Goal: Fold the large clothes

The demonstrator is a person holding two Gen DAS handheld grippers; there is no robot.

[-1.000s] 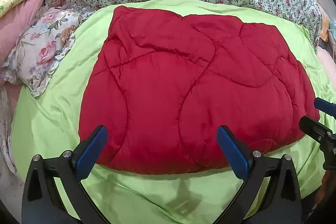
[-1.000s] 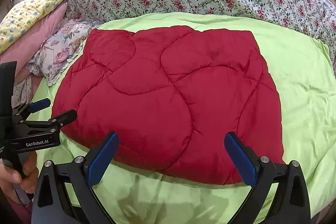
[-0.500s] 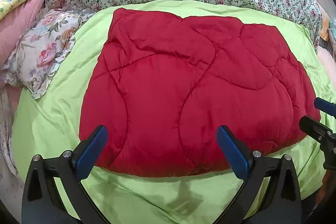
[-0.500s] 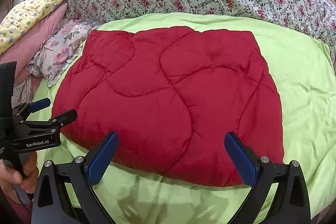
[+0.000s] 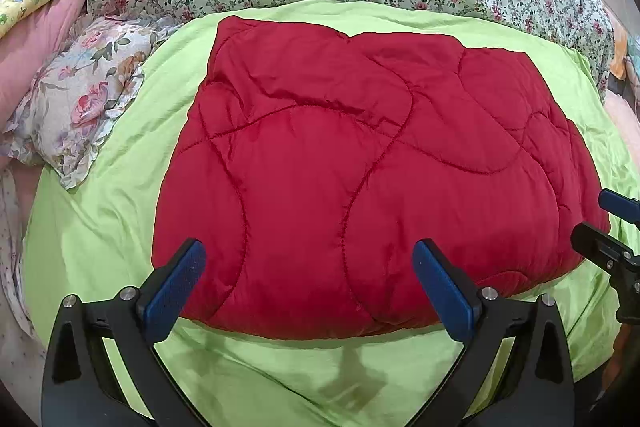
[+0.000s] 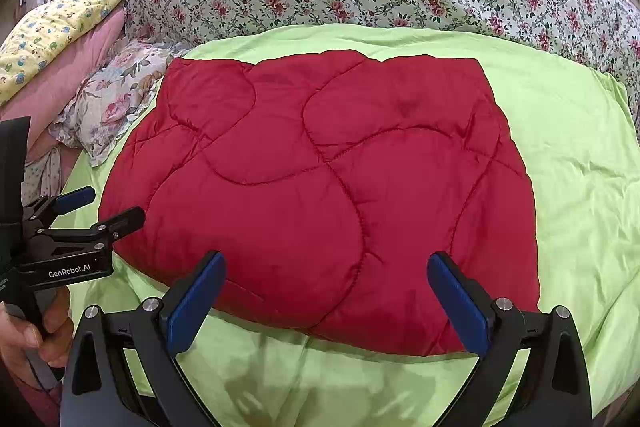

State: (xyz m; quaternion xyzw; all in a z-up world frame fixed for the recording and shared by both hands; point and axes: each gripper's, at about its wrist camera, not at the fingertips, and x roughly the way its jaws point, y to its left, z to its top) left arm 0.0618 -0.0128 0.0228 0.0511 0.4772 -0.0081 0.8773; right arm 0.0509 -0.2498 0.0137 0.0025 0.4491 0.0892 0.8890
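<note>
Red quilted padded garment: flat on lime-green bedsheet, just ahead of left gripper and right gripper, both spread wide, empty.

Ahead of the right gripper, its fingers spread wide with nothing between them, a folded red quilt lies flat on a green sheet. Left of the fingers, the left gripper (also parted) hovers at the quilt's edge.
</note>
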